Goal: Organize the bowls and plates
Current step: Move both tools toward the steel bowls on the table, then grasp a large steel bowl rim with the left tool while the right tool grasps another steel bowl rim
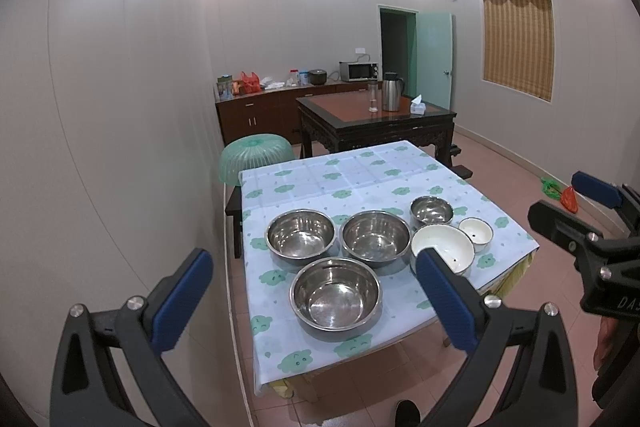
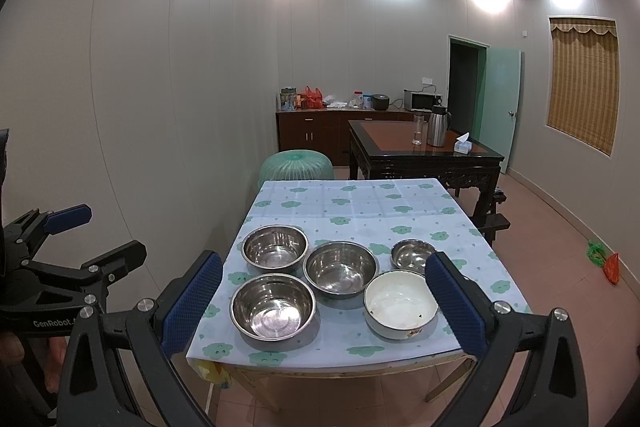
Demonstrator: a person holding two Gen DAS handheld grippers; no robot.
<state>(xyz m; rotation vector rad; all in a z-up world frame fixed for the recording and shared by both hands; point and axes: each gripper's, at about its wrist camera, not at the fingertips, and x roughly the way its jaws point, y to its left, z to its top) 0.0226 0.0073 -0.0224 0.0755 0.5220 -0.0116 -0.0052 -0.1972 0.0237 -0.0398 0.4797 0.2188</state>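
Note:
Three large steel bowls stand on the cloud-print tablecloth (image 1: pixel 360 179): a near one (image 1: pixel 335 293) (image 2: pixel 273 305), a far left one (image 1: pixel 301 233) (image 2: pixel 275 246) and a middle one (image 1: pixel 376 235) (image 2: pixel 341 267). A small steel bowl (image 1: pixel 431 209) (image 2: pixel 412 254) stands at the far right. A large white enamel bowl (image 1: pixel 442 247) (image 2: pixel 400 303) sits beside a small white bowl (image 1: pixel 475 231). My left gripper (image 1: pixel 312 303) is open and empty, held short of the table. My right gripper (image 2: pixel 324 307) is open and empty, also short of the table; it also shows in the left wrist view (image 1: pixel 576 203).
A white wall runs close along the table's left side. A green mesh food cover (image 1: pixel 256 159) sits behind the table. A dark wooden table (image 1: pixel 376 119) with a thermos, glass and tissue box stands beyond. A cabinet with a microwave lines the back wall.

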